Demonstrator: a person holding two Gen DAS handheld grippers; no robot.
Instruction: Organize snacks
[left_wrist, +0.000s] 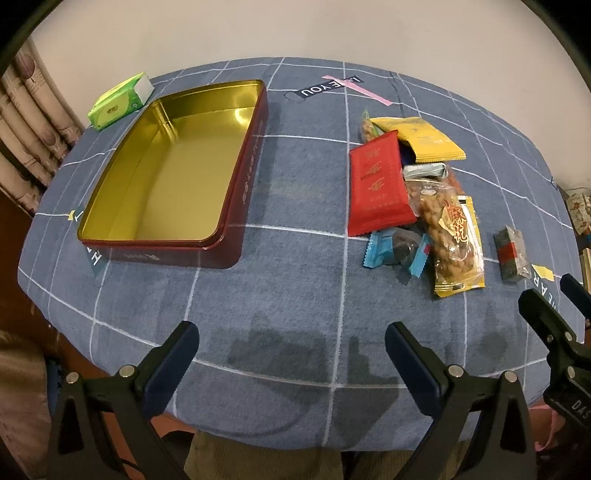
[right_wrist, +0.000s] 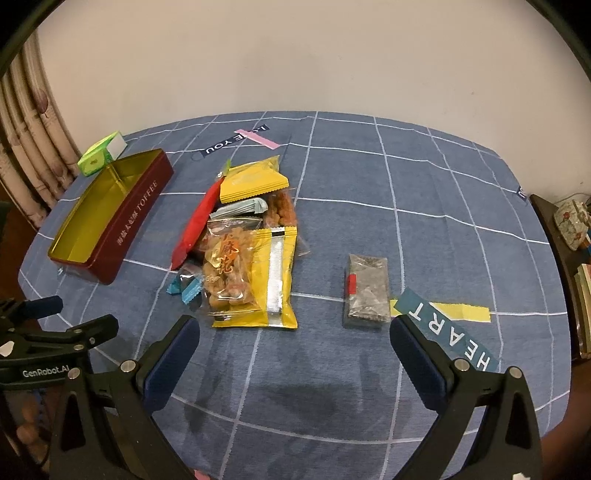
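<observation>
Left claw (left_wrist: 291, 341) spread wide, nothing held, poised above tabletop (left_wrist: 295, 258). Right claw (right_wrist: 295, 338) likewise wide, empty, near grey packet (right_wrist: 366, 291).

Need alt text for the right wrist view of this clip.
An open right gripper hovers over a blue checked tablecloth, facing a pile of snack packets and a lone dark wrapped bar. An empty red toffee tin sits left, the left gripper at the edge.
</observation>
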